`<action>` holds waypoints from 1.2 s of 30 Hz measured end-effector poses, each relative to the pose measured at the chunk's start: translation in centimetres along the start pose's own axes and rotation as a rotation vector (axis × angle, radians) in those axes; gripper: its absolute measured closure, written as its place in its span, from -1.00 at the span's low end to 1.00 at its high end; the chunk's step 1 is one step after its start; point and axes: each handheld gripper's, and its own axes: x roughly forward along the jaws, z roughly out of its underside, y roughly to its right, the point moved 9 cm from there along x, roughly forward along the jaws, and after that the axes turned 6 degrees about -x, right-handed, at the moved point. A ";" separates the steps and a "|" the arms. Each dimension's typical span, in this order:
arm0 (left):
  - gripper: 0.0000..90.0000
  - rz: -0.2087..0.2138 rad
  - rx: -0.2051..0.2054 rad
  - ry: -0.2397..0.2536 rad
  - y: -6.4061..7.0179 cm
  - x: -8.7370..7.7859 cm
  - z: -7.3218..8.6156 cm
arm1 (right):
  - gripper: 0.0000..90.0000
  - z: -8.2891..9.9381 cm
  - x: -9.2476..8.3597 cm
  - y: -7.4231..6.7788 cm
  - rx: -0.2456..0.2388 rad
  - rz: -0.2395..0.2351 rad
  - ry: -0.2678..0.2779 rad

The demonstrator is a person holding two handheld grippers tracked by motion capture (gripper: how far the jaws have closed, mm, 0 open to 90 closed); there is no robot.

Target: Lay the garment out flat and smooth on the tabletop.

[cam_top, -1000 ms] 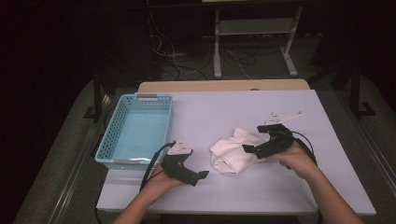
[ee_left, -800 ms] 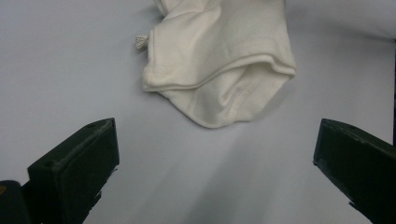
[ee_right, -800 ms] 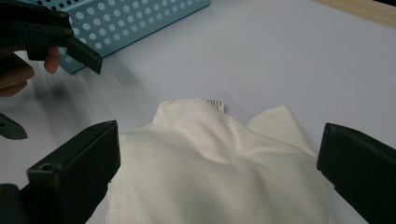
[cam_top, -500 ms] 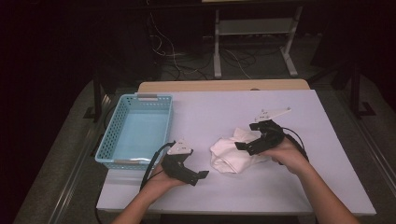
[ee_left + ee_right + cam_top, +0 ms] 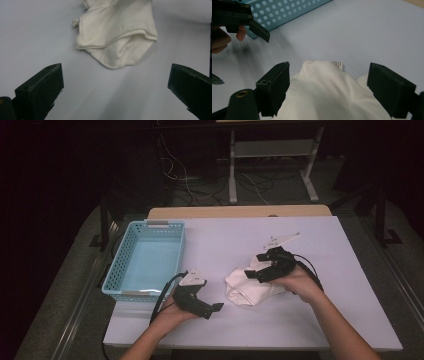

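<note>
A crumpled white cloth (image 5: 247, 290) lies on the pale table (image 5: 310, 330), right of centre. My right gripper (image 5: 253, 274) is over the cloth's right part, pointing left. Its jaws have just been closing and still stand apart in the right gripper view, with a hump of the cloth (image 5: 329, 95) between them; its small label (image 5: 337, 64) lies just ahead. My left gripper (image 5: 211, 310) rests open near the table's front, a short way left of the cloth. In the left gripper view the cloth (image 5: 117, 32) lies ahead of the wide jaws, with nothing between them.
A light blue perforated basket (image 5: 116, 270) stands at the table's left, just behind my left hand; its wall (image 5: 287, 10) also shows in the right gripper view. Bare table surface lies behind and right of the cloth. The surroundings are dark, with a stand and cables on the floor behind.
My right gripper has moved left onto the cloth. My left gripper has stayed where it was.
</note>
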 end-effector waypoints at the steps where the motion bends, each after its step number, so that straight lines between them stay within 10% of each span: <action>1: -1.00 0.000 0.000 0.000 0.0 0.0 0.0 | -0.58 0.0 0.2 0.0 -0.002 -0.001 -0.003; 36: -1.00 0.000 0.005 -0.004 0.1 0.1 0.0 | 0.03 -0.3 6.7 -0.5 -0.047 -0.020 -0.204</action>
